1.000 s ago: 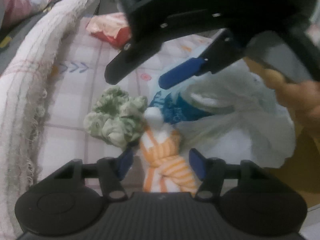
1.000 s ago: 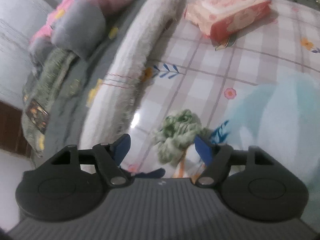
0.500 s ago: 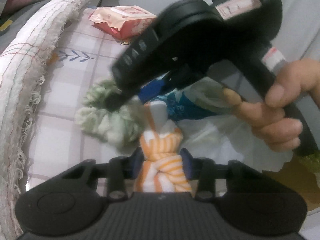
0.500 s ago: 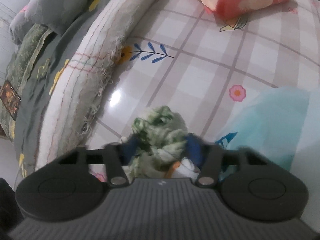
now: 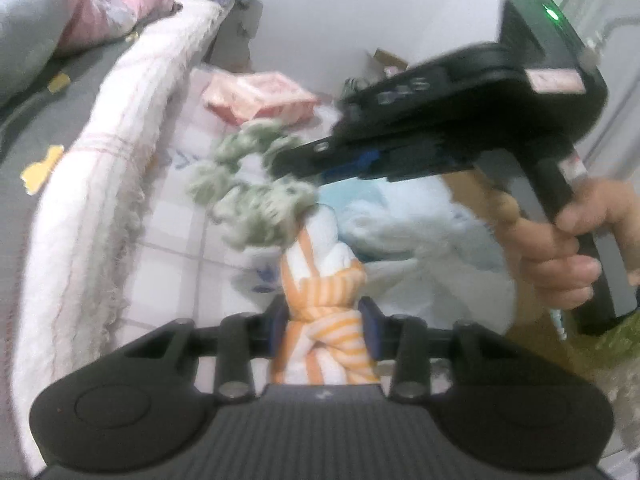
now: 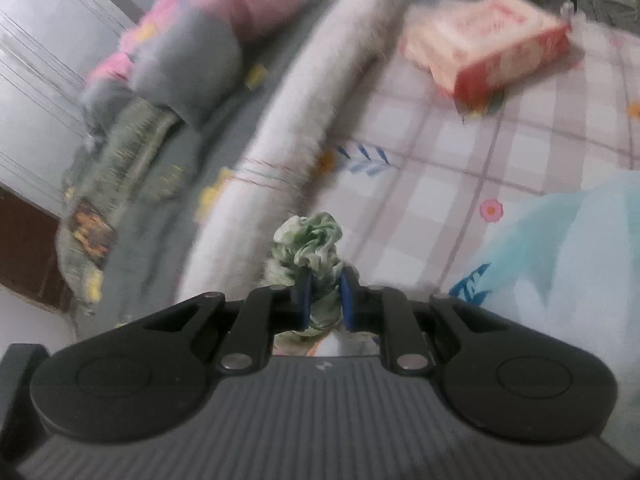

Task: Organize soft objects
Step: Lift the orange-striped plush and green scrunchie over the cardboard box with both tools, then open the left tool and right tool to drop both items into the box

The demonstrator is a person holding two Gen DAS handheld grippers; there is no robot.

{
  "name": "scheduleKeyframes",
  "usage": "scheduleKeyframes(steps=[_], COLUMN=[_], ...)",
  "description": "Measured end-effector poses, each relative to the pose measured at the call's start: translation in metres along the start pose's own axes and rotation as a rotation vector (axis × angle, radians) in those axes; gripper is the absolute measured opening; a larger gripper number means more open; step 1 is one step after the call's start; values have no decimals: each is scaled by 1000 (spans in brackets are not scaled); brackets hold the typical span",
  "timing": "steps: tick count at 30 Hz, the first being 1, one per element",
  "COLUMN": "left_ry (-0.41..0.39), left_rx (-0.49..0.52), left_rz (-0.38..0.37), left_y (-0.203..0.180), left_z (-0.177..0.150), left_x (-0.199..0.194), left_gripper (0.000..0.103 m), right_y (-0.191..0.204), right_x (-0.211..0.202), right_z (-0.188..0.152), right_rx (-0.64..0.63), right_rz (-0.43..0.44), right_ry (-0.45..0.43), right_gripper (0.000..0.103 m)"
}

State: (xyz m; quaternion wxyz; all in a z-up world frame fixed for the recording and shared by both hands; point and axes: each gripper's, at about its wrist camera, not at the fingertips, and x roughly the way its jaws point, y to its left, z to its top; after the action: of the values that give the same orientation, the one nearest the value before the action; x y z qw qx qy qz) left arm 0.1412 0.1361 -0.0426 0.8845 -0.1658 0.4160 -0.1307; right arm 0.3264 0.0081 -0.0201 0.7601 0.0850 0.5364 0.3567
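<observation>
An orange-and-white striped cloth bundle (image 5: 320, 280) sits between the blue pads of my left gripper (image 5: 325, 322), which is shut on it and holds it above the checked mat. A ruffled green cloth (image 6: 310, 240) is pinched in my right gripper (image 6: 324, 296), whose jaws stand almost together on it. In the left wrist view the right gripper (image 5: 320, 168) hangs just above the striped bundle, with the green cloth (image 5: 256, 196) dangling from its tips and a hand (image 5: 568, 256) on its handle.
A pink-red wipes pack (image 6: 488, 56) lies at the far side of the checked mat (image 6: 440, 168). A light blue plastic bag (image 6: 560, 248) lies to the right. A thick white fringed blanket edge (image 5: 100, 200) runs along the left, with pink bedding (image 5: 112, 8) beyond.
Both grippers closed, the left on the striped bundle and the right on the green cloth. Both cloths rose off the mat, and the right gripper swung up and back.
</observation>
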Motion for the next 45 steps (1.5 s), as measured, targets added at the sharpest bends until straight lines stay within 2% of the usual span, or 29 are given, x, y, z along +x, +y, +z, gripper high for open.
scheduleKeyframes(steps=[6,11,16,20,24,30,33,37,40,42,44,45], left_ry=[-50,-71,-39,-10,24,47,60,89,118,145,170,181], left_rx=[37,110,150,190,215,228,233,241,252,255,259,262], left_rz=[-68,-159,-258,-301,-314,-309,-303,-294,-286,-282,-281,-281], left_y=[-42,-97,-143,-175,-198,-212,-217,-226,-235,-240,-248,-252], left_z=[-2,-8,-15,-21,-27,-27,-21,-18,-16,-15,-15,-15], left_x=[-35,-40,-27,-9,11,28,42,52,64,71,79,84], left_gripper=[40,40,40,40,40,40,40,40,40,40,40,40], right_y=[11,-4,-37,-75,-116,-173,-191,-212,-214,-213,-209,-208], right_x=[-88,-174,-256,-306,-343,-353,-333,-290,-268,-266,-275,-281], right_z=[-28,-72,-126,-170,-214,-260,-269,-268,-268,-268,-272,-273], right_rx=[3,52,135,230,319,417,419,412,380,373,375,374], right_rz=[35,8,-62,-128,-204,-294,-355,-396,-431,-429,-413,-405], right_ry=[-147,-270,-383,-459,-502,-465,-398,-249,-162,-168,-219,-245], right_gripper=[13,13,13,13,13,14,15,20,31,39,48,49])
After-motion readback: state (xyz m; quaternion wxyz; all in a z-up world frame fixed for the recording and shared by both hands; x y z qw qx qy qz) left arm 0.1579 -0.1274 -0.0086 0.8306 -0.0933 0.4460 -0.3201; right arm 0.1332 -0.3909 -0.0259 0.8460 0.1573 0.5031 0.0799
